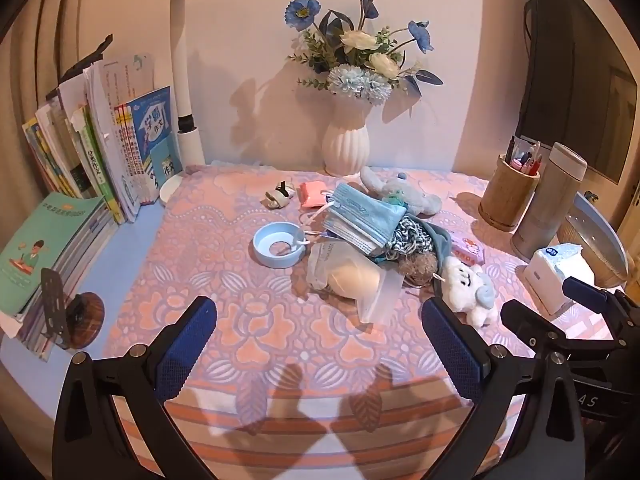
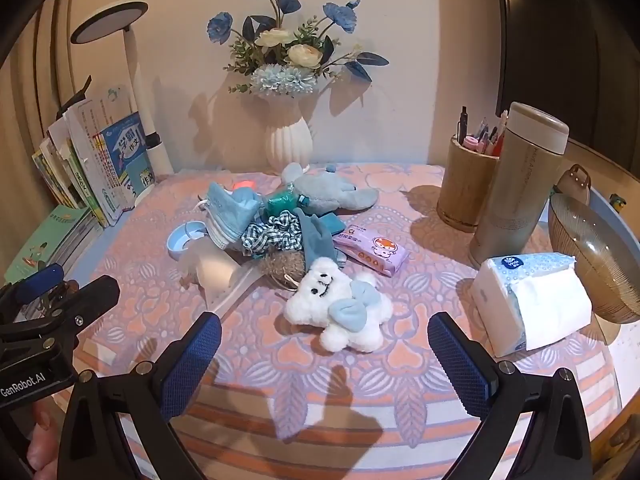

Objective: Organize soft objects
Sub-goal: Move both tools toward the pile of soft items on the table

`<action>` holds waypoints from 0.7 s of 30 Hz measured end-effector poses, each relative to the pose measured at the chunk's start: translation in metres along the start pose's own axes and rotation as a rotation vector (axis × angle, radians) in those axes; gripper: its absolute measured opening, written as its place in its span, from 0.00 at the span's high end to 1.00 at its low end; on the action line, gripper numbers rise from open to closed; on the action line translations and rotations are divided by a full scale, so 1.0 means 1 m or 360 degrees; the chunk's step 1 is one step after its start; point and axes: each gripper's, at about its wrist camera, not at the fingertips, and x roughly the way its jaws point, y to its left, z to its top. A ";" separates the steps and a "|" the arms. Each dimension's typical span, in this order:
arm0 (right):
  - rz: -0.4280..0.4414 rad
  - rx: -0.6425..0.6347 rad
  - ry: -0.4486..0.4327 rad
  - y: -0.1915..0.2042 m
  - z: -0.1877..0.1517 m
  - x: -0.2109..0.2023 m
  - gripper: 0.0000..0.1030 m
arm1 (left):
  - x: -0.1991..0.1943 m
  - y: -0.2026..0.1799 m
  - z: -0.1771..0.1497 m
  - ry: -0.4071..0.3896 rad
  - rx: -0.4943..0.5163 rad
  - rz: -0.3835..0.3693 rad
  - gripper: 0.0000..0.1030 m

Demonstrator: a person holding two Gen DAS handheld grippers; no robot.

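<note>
A heap of soft things lies mid-table: a stack of blue face masks (image 1: 362, 214) (image 2: 230, 212), a grey plush animal (image 1: 404, 196) (image 2: 328, 192), a checked cloth (image 1: 412, 236) (image 2: 276, 236), a brown fuzzy ball (image 1: 418, 266) (image 2: 280, 266), a clear bag with a beige pad (image 1: 352, 280) (image 2: 216, 272). A white cloud plush (image 1: 470, 288) (image 2: 338, 304) lies nearest. My left gripper (image 1: 320, 344) is open and empty, short of the heap. My right gripper (image 2: 324, 356) is open and empty, just before the cloud plush.
A pink patterned cloth (image 1: 280, 320) covers the table. A blue ring dish (image 1: 276, 246), pink pouch (image 1: 312, 194), purple wipes pack (image 2: 372, 250), tissue pack (image 2: 532, 300), thermos (image 2: 520, 184), pen holder (image 2: 466, 184), glass bowl (image 2: 596, 256), vase (image 1: 346, 142), lamp (image 1: 184, 80) and books (image 1: 100, 140) surround it.
</note>
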 end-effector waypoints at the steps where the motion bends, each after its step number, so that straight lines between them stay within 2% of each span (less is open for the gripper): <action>1: -0.0001 -0.0002 -0.0002 0.001 0.000 0.000 0.00 | 0.000 0.000 0.000 0.0000 0.0003 0.0002 0.01; 21: 0.0000 -0.0002 -0.0004 0.004 -0.003 0.001 0.00 | 0.000 -0.004 0.000 0.0002 0.0007 -0.0015 0.01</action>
